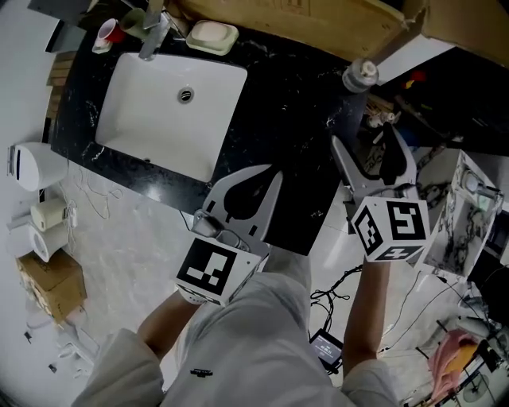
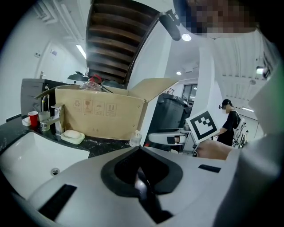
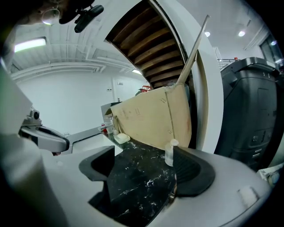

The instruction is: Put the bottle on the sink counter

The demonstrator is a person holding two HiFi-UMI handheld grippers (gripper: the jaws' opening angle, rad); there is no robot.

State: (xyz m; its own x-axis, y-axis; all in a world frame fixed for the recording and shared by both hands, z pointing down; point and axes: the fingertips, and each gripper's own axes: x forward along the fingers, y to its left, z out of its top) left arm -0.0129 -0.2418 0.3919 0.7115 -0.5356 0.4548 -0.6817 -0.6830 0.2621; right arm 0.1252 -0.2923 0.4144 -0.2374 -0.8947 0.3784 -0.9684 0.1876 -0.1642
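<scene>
A small clear bottle [image 1: 362,75] with a pale cap stands upright on the black marble sink counter [image 1: 294,119], close to a cardboard box [image 1: 318,24]. My right gripper [image 1: 367,143] is open and empty, held a short way back from the bottle, at the counter's right end. In the right gripper view the bottle [image 3: 170,153] shows just past the right-hand jaw of that gripper [image 3: 142,173]. My left gripper [image 1: 273,172] is shut with nothing in it, over the counter's front edge. The left gripper view has the bottle [image 2: 135,138] beyond the closed jaws.
A white sink basin [image 1: 171,111] fills the counter's left part, with a faucet [image 1: 153,36], a red cup [image 1: 107,32] and a soap dish [image 1: 211,36] behind it. Paper rolls [image 1: 46,226] and a small carton [image 1: 49,282] lie on the floor at left. Cables and clutter crowd the right.
</scene>
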